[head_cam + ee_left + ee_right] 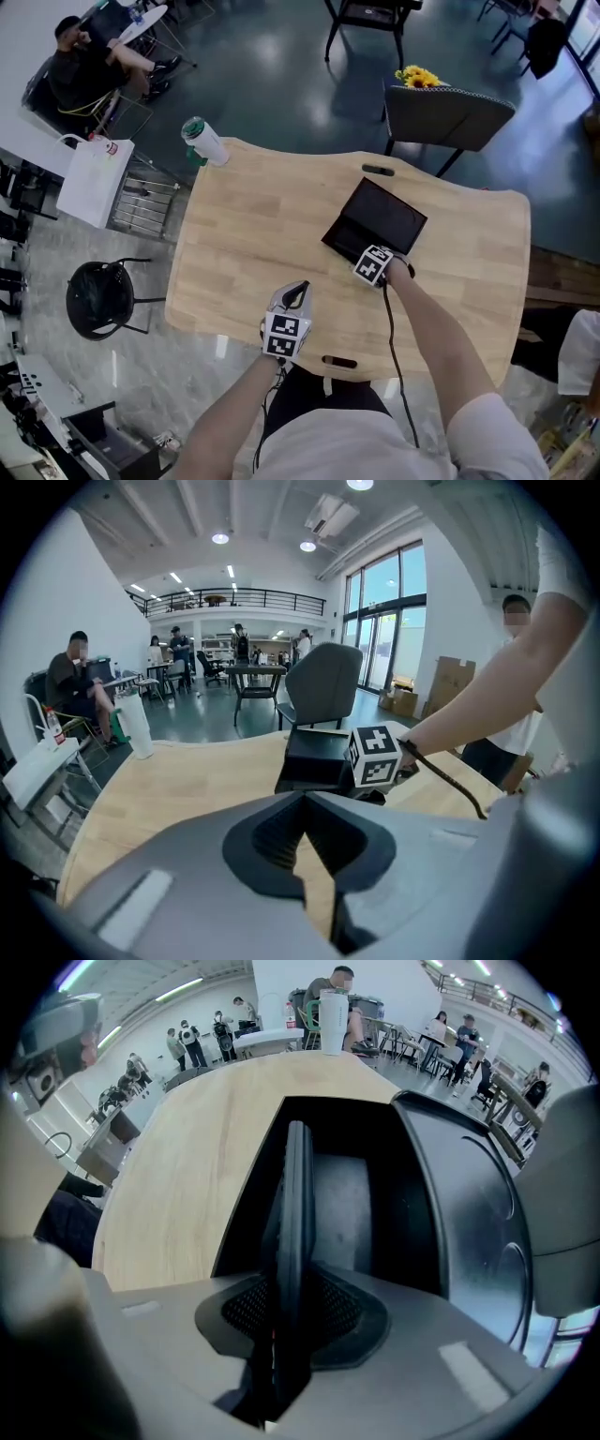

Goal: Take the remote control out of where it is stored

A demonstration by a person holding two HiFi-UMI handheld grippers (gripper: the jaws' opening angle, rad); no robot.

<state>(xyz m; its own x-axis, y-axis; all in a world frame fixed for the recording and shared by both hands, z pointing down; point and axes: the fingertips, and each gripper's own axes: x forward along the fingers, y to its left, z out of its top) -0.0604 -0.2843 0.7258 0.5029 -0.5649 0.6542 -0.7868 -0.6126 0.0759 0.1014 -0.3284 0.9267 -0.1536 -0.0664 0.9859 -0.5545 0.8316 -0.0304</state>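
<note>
Head view: a wooden table (244, 253) with a black box (375, 222) on its far right part, lid open. The right gripper (380, 267) points straight down at the box's near edge. Its marker cube covers what lies under it, so the remote cannot be seen from here. The left gripper (295, 295) hangs over bare wood near the person's edge, well apart from the box. A bottle (203, 142) stands at the far left corner. Left gripper view: the jaw tips meet, with only wood showing through the slit behind them and nothing between. Beyond them the box is seen from the side, with the right gripper's cube at its near wall. The remote is hidden here too. Right gripper view: the only one that shows the remote (295, 1222). It is a thin black slab, long and narrow, seen edge-on and standing on its side inside the box, close to the left wall. It runs from between the jaws toward the box's far end. The jaws are closed on its near end, one pad on each flat face. The grey box floor lies bare just right of it, and the open lid curves up at the far right.
</note>
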